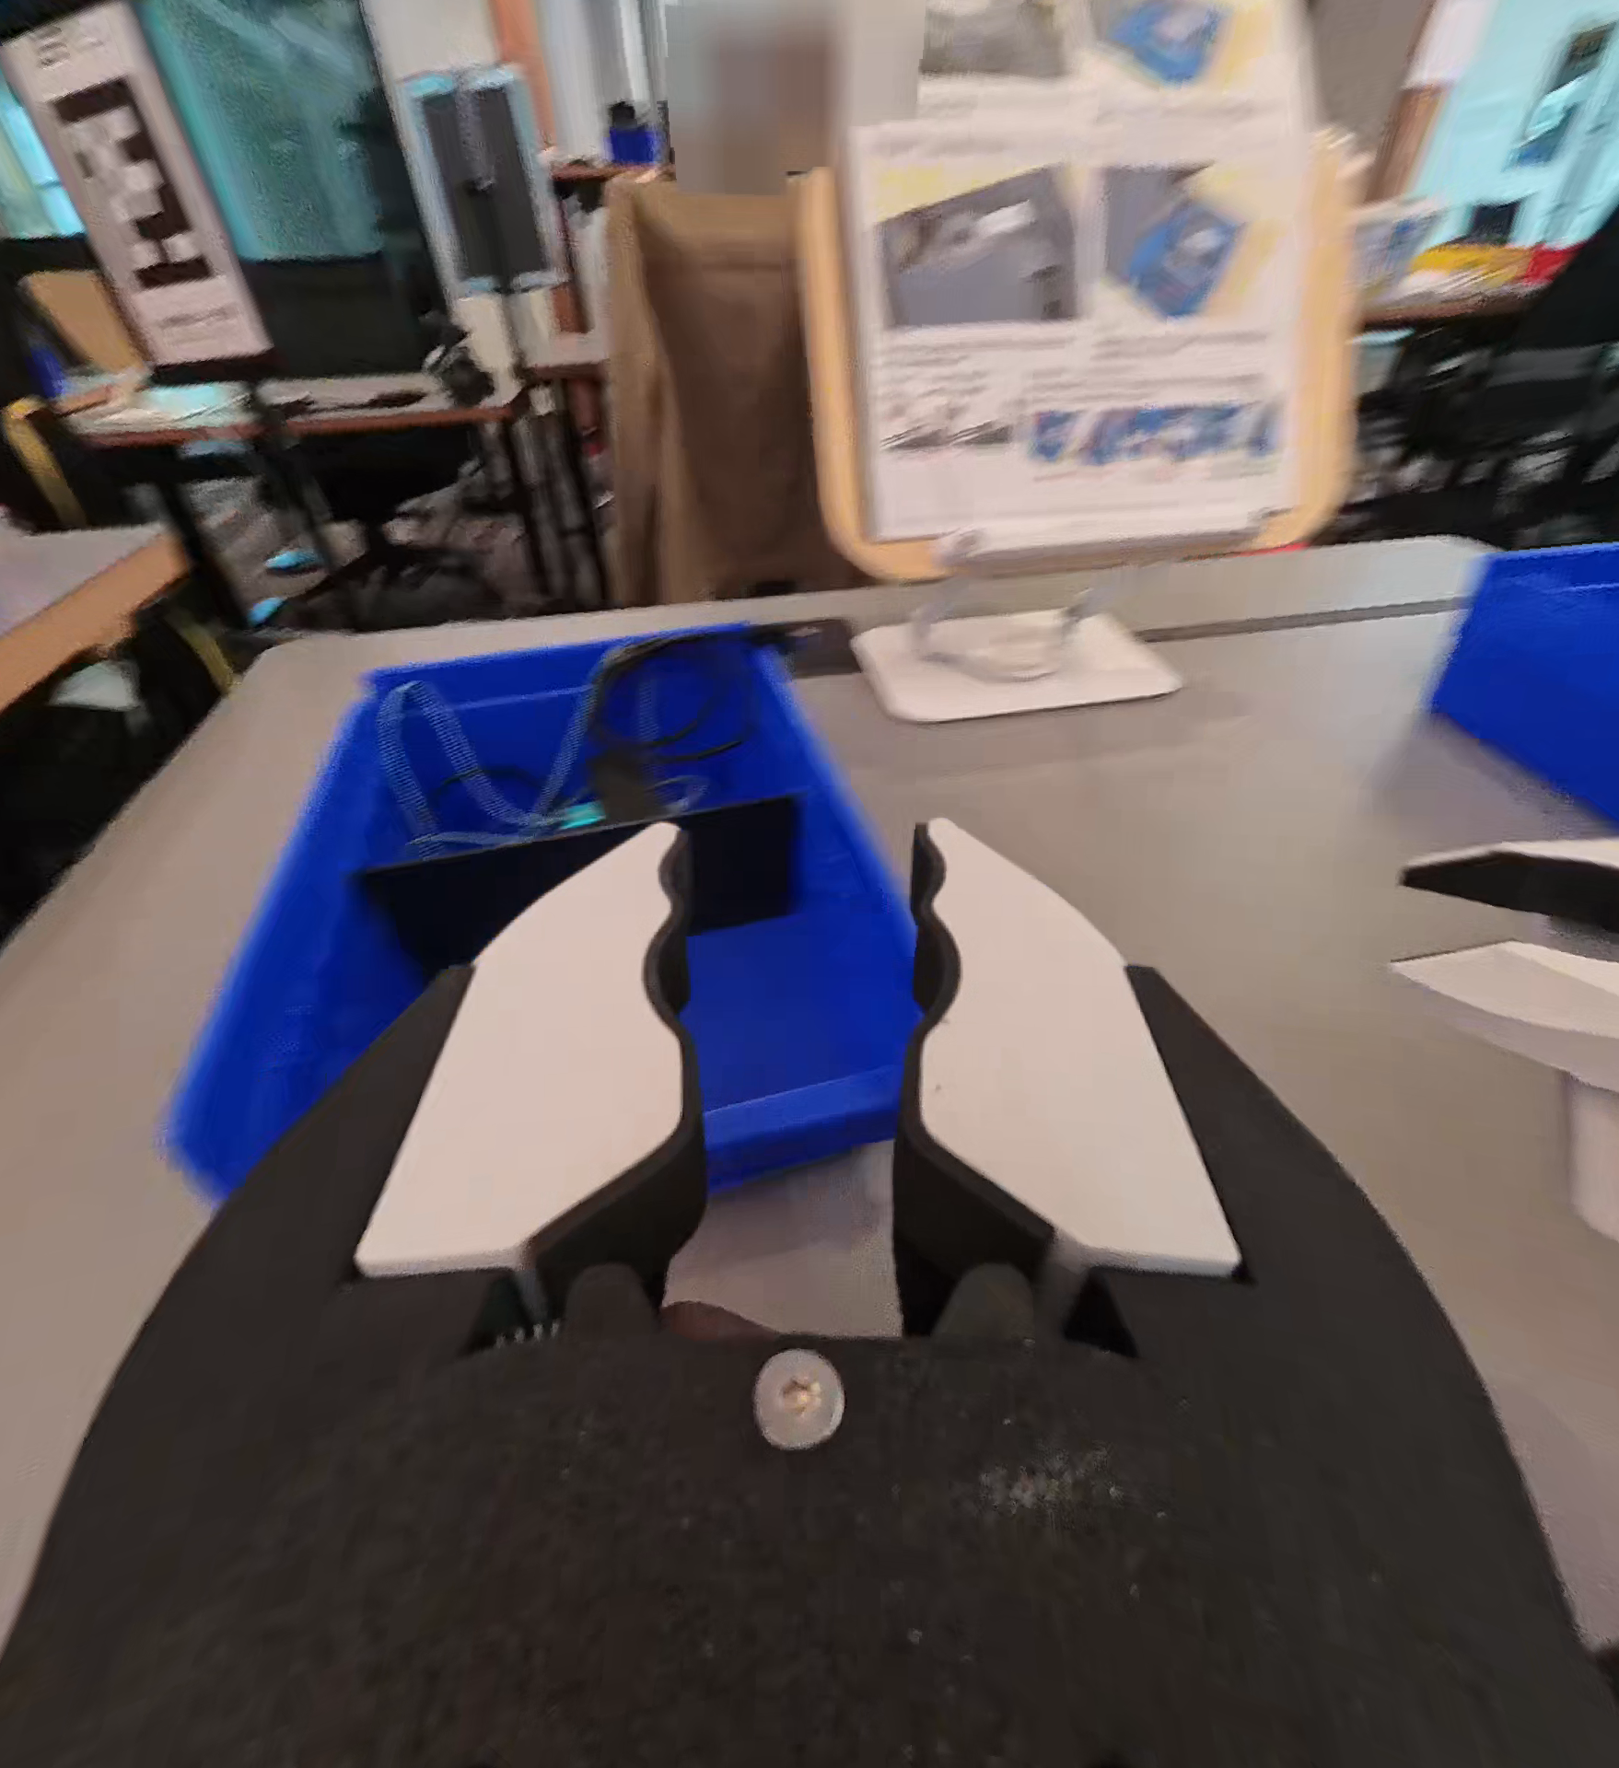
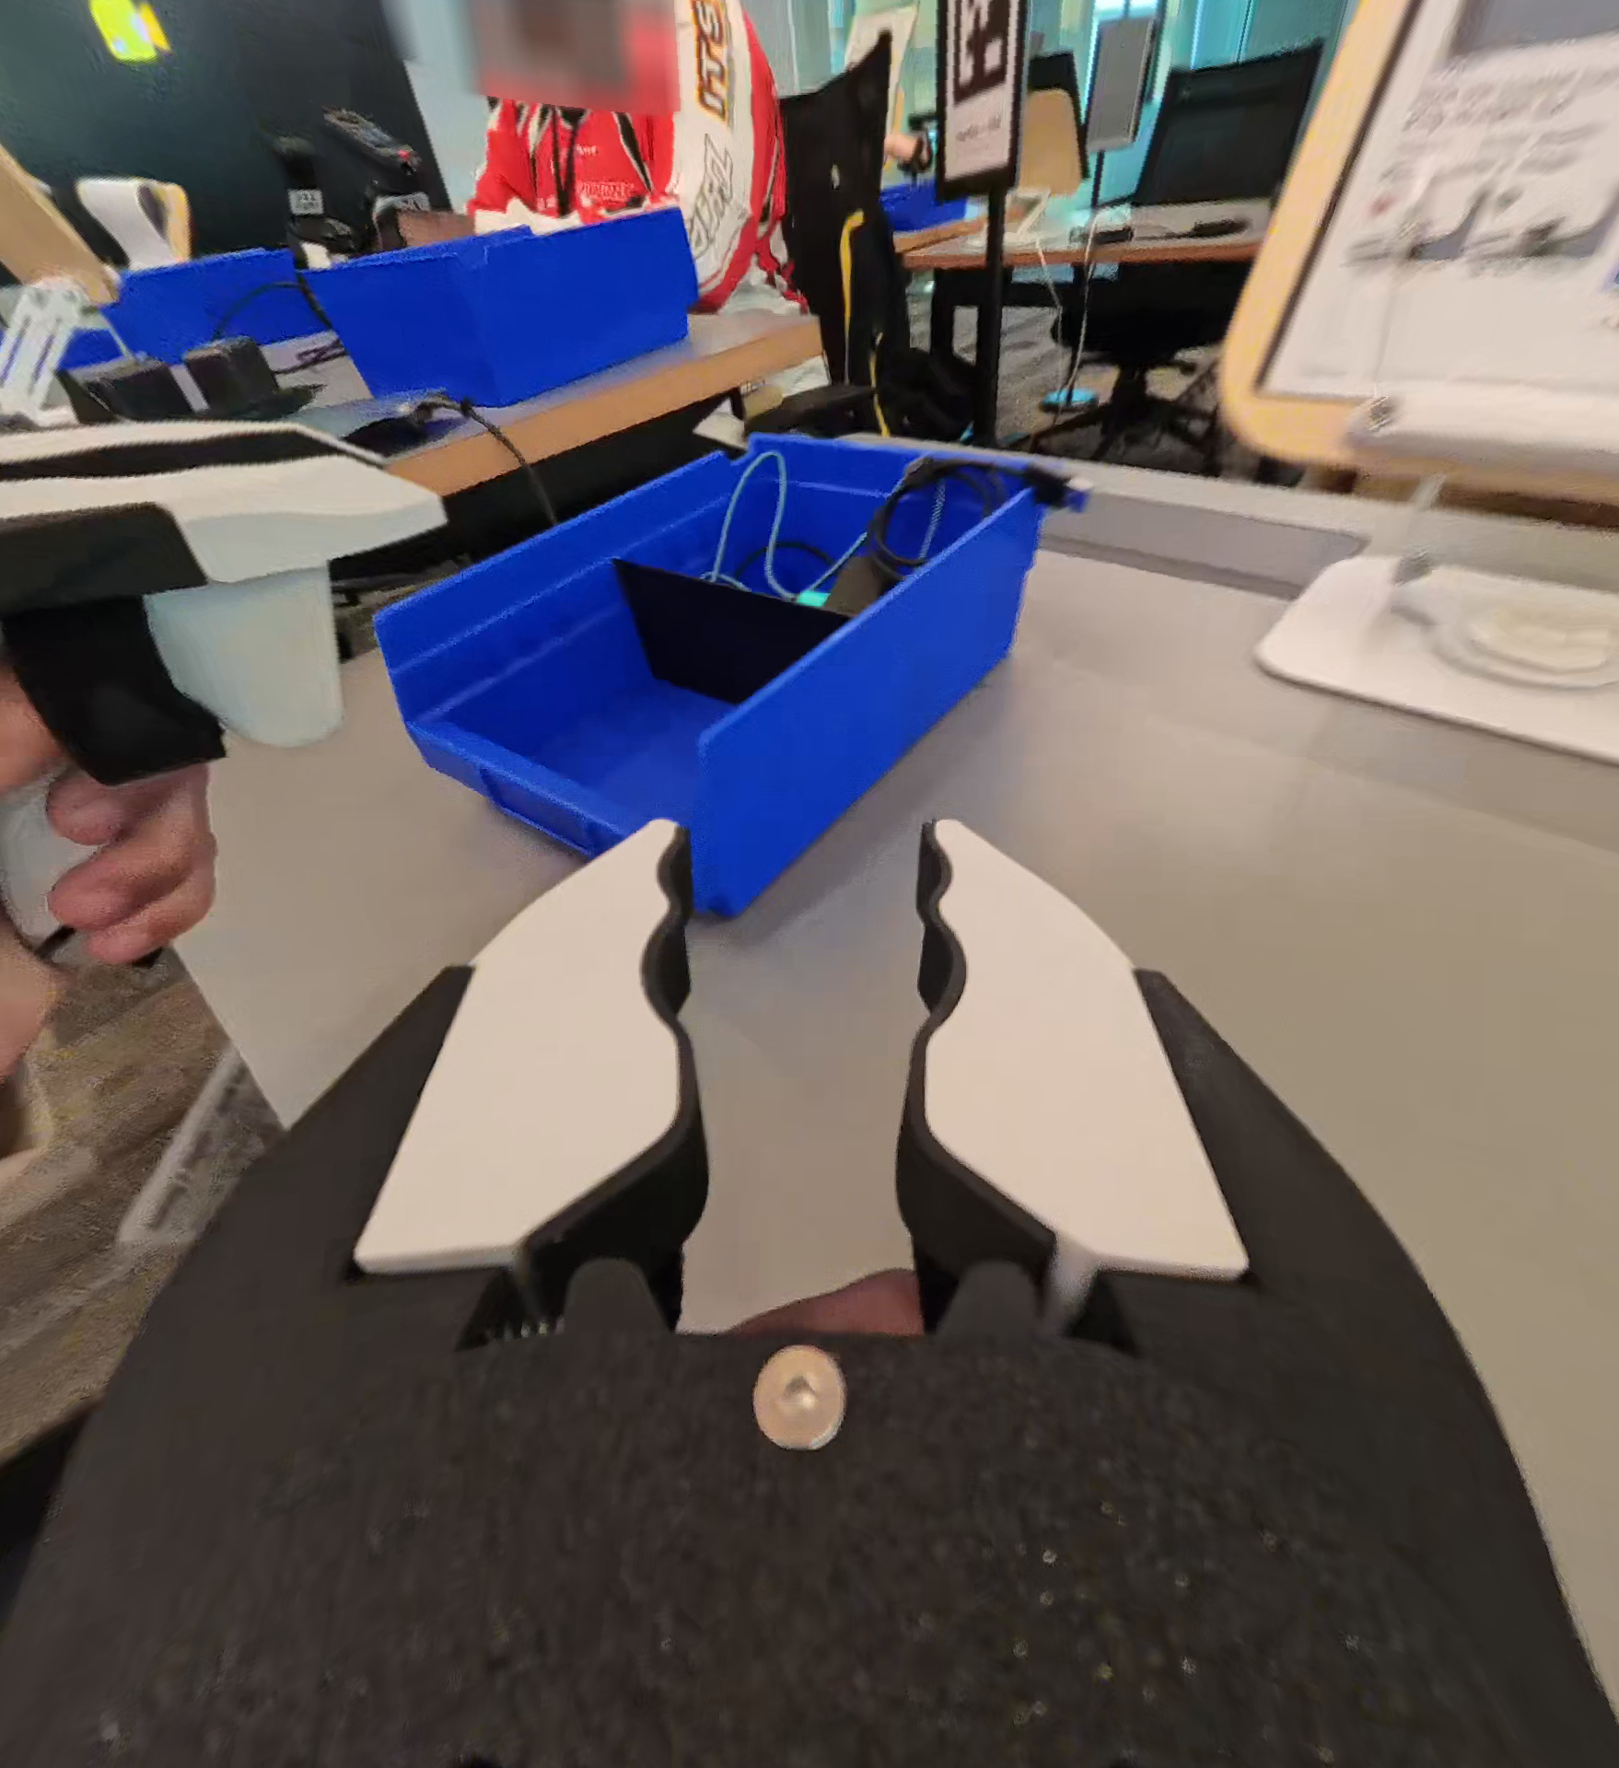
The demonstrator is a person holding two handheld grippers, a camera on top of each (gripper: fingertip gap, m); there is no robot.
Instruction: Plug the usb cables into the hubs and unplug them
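Observation:
A blue bin [image 1: 327,957] stands on the grey table, split by a black divider [image 1: 586,890]. Its far compartment holds a blue braided cable [image 1: 442,756], a black cable [image 1: 633,689] and a dark hub [image 2: 868,579] that is partly hidden. The bin also shows in the right wrist view [image 2: 844,727]. My left gripper [image 1: 798,842] is open and empty, hovering over the bin's near compartment. My right gripper [image 2: 804,837] is open and empty, just short of the bin's near right corner. The right gripper shows at the right edge of the left wrist view [image 1: 1552,928].
A tablet on a white stand [image 1: 1016,660] sits behind the bin. A second blue bin [image 1: 1590,689] stands at the table's right. In the right wrist view a hand [image 2: 69,861] holds the left gripper. More blue bins [image 2: 499,306] sit on a far table beside a person.

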